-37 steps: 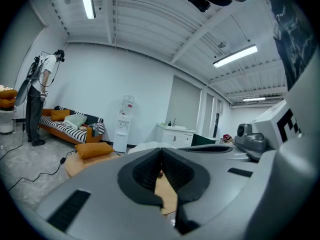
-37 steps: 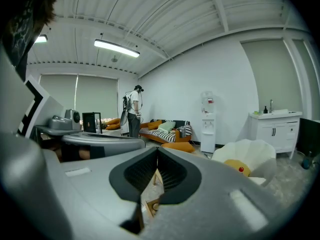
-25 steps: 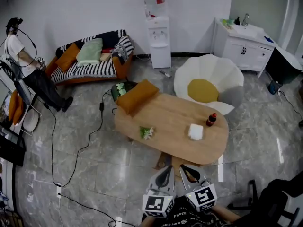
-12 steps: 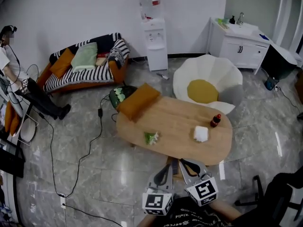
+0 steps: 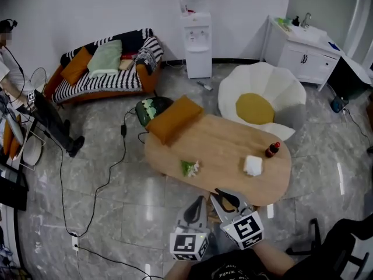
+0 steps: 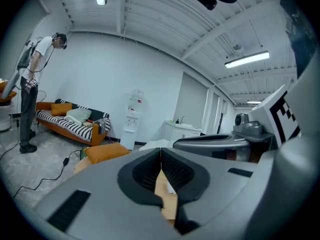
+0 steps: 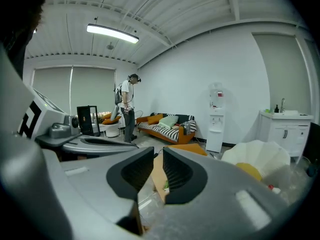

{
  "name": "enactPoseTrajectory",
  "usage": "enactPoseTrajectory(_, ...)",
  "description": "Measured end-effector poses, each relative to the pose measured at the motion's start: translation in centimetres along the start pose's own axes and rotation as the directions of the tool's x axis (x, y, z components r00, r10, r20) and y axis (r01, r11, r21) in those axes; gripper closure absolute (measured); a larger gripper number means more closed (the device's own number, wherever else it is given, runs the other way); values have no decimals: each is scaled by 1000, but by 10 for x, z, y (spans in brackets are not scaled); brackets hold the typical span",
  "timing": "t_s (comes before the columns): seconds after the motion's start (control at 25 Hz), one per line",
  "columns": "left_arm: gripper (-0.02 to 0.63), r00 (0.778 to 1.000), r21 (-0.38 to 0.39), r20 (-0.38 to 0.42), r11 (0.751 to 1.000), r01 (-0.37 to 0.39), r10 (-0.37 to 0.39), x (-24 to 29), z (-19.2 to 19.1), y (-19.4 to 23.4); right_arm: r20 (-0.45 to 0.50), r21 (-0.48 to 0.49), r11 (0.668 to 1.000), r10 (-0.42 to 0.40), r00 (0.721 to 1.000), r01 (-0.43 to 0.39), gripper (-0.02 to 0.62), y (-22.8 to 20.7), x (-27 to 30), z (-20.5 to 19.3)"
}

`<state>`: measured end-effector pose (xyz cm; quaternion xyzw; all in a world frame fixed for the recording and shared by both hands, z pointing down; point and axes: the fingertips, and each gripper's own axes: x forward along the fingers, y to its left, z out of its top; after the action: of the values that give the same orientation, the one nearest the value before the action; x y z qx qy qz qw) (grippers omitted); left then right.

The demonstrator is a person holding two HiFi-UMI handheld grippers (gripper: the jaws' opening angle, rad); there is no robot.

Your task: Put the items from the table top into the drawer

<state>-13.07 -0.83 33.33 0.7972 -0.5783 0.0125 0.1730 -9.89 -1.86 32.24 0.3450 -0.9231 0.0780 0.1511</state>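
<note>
The oval wooden table (image 5: 221, 142) carries a green and white flower bunch (image 5: 190, 168), a white folded cloth (image 5: 253, 165) and a dark bottle with a red cap (image 5: 271, 150). An orange cushion (image 5: 173, 118) lies on its far left end. Both grippers hover side by side just short of the table's near edge, at the bottom of the head view. My left gripper (image 5: 200, 200) is shut and empty, its tips meeting (image 6: 161, 151). The jaws of my right gripper (image 5: 220, 193) are opening, with a narrow gap (image 7: 158, 154) and nothing between them. No drawer shows plainly.
A white and yellow egg-shaped chair (image 5: 261, 101) stands behind the table. A striped sofa (image 5: 108, 69), a water dispenser (image 5: 197, 37) and a white cabinet (image 5: 303, 51) line the back wall. Cables (image 5: 119, 156) run over the floor at left, where a person (image 5: 11, 69) stands.
The table now lies closer to both grippers, which have moved toward its near edge. The right gripper's jaws have parted slightly. The person at left has shifted toward the picture's edge.
</note>
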Motion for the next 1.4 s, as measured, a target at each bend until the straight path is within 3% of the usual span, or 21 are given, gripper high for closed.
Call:
enactPoseTrajectory(0.4,595,996,-19,-20,996,-91,91,41,3,55,-63,48,997,66,996,-63,428,-24,67,0)
enactPoseTrajectory(0.76,595,987,-35,-44,987,-155,154,75,8,98,-108,72,988,146,983,-138,371,-37,124,6)
enactPoseTrajectory(1.4,595,965,-94,-123,966,-242,230,126,-50,158,-232,82,979,199,952,-184,362,-60,200,-58)
